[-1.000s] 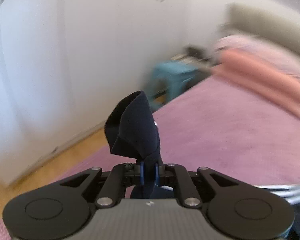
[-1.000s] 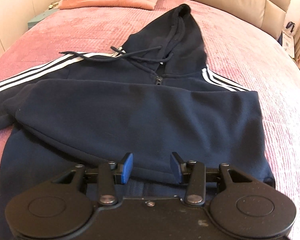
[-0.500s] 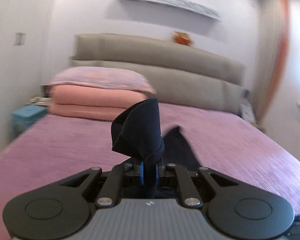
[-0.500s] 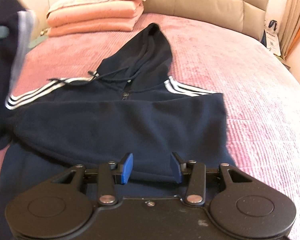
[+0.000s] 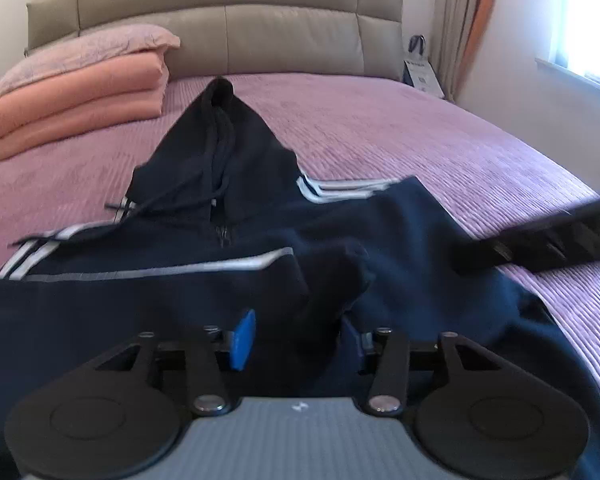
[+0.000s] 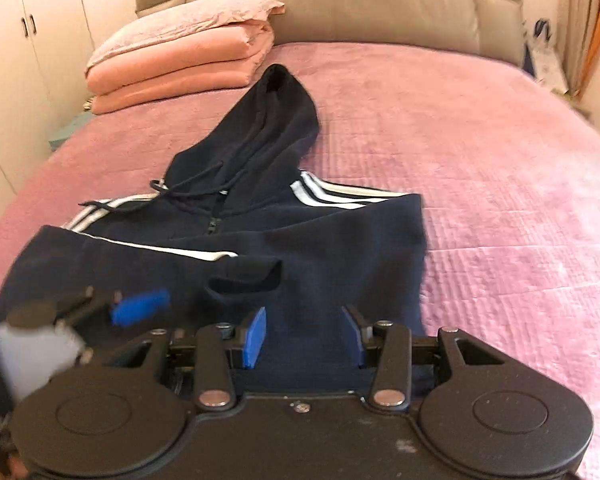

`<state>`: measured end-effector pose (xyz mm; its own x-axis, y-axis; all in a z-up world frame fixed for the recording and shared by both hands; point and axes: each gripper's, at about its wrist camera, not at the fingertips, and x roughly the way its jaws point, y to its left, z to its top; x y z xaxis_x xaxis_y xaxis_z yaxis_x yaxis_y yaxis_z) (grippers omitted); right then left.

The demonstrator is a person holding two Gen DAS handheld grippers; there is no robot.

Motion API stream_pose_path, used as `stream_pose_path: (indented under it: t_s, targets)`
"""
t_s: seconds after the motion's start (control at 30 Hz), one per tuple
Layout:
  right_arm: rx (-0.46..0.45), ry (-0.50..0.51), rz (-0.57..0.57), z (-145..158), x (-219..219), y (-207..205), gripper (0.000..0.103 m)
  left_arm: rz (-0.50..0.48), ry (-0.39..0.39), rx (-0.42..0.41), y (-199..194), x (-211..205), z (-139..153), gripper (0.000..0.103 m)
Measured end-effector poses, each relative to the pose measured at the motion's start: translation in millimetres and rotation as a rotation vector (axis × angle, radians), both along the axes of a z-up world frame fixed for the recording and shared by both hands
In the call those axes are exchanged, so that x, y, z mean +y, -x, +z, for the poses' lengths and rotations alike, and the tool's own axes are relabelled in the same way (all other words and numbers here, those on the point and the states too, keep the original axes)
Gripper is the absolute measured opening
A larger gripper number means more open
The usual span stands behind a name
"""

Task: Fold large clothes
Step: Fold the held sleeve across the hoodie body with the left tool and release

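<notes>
The hoodie (image 6: 284, 216) lies flat on the bed (image 6: 480, 152), hood pointing away from both grippers, both sleeves across its chest. The left gripper (image 5: 296, 336) is opening; the sleeve cuff (image 5: 336, 280) sits between its fingers, unpressed. The right gripper (image 6: 306, 334) hovers over the hem, fingers apart, holding nothing.
</notes>
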<state>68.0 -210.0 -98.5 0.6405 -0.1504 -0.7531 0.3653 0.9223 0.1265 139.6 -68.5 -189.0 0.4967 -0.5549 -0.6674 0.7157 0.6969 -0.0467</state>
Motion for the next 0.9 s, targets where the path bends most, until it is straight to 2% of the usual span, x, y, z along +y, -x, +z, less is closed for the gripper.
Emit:
stream_pose_path:
  t_s: [0.03, 0.1, 0.17, 0.23, 0.4, 0.53, 0.57, 0.6, 0.63, 0.83, 0.87, 0.9]
  targets:
    - [-0.001, -0.038, 0.004, -3, -4, -5, 0.061, -0.002, 0.015, 0.013, 2, 11, 5, 0.066]
    - [-0.004, -0.096, 0.003, -8, -10, -14, 0.07, 0.012, 0.049, 0.03, 6, 32, 20, 0.075]
    - [0.003, -0.165, -0.002, -14, -14, -24, 0.07, 0.034, 0.055, 0.031, 7, 54, 35, 0.074]
    - [0.02, -0.231, -0.025, -21, -16, -33, 0.076, 0.073, 0.024, 0.012, 7, 73, 39, 0.074]
    - [0.029, -0.365, -0.11, -40, -22, -38, 0.076, 0.148, -0.025, 0.005, -4, 107, 49, 0.074]
    - [0.044, -0.469, -0.113, -61, -21, -56, 0.076, 0.197, -0.049, 0.001, -10, 122, 51, 0.073]
    - [0.056, -0.47, -0.104, -64, -18, -62, 0.071, 0.207, -0.049, 0.003, -12, 124, 51, 0.073]
    - [0.069, -0.451, -0.097, -64, -14, -67, 0.044, 0.214, -0.05, 0.003, -12, 127, 53, 0.072]
    - [0.074, -0.416, -0.088, -61, -9, -70, 0.012, 0.22, -0.05, -0.001, -14, 129, 54, 0.072]
    - [-0.061, -0.13, -0.057, 4, 9, -55, 0.01, 0.275, -0.028, -0.029, -29, 137, 68, 0.072]
    - [-0.074, -0.096, -0.068, 11, 6, -50, 0.01, 0.291, -0.021, -0.029, -32, 138, 70, 0.07]
    - [-0.083, -0.057, -0.088, 18, 2, -44, 0.009, 0.307, -0.009, -0.029, -36, 140, 72, 0.065]
